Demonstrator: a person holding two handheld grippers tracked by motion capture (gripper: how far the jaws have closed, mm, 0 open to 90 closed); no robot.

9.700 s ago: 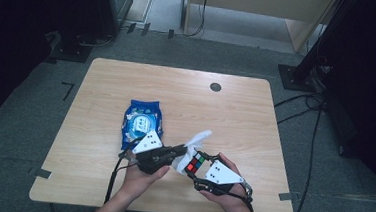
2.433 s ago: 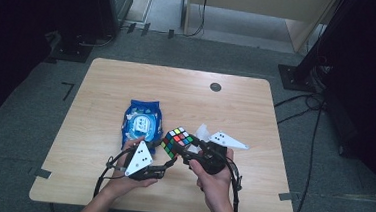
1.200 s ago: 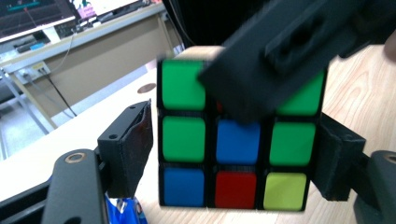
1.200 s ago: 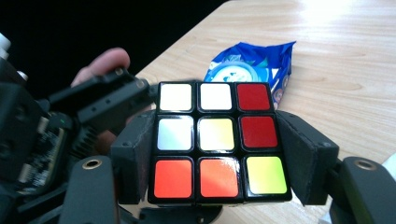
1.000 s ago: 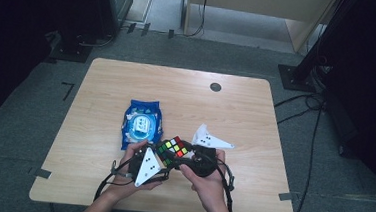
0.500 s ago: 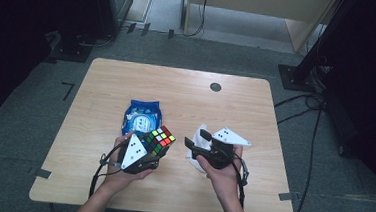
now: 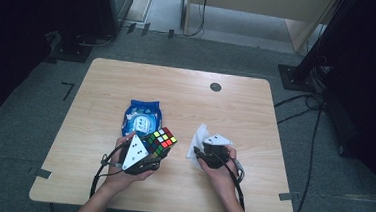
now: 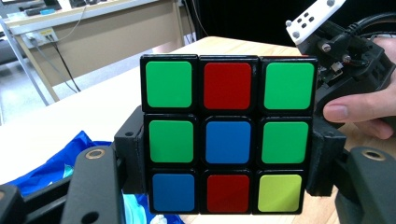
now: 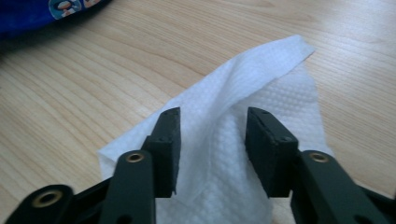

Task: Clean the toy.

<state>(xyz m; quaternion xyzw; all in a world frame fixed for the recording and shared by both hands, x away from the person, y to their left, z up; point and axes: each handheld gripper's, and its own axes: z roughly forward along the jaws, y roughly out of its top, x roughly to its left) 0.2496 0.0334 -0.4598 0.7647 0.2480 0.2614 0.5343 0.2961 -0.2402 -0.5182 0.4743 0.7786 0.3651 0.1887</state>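
A light wooden surface (image 7: 236, 109) with a round dark cable cap (image 7: 216, 87) stands on grey carpet (image 7: 51, 101). Black stands (image 7: 80, 43) and cables (image 7: 315, 125) ring it; a pale wooden desk (image 7: 263, 6) sits behind in dim light.

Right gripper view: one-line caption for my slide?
Right gripper, jaws just closing, straddles a raised fold of the white wipe on the wooden table.

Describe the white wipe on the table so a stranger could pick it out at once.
Start at the wooden table and find the blue wipes packet near its middle. To the packet's right, at the right gripper, whose jaws have just been closing around a raised fold, lies the white wipe. It is the one crumpled, dimple-textured white sheet there, unlike the glossy blue packet and the colourful puzzle cube.
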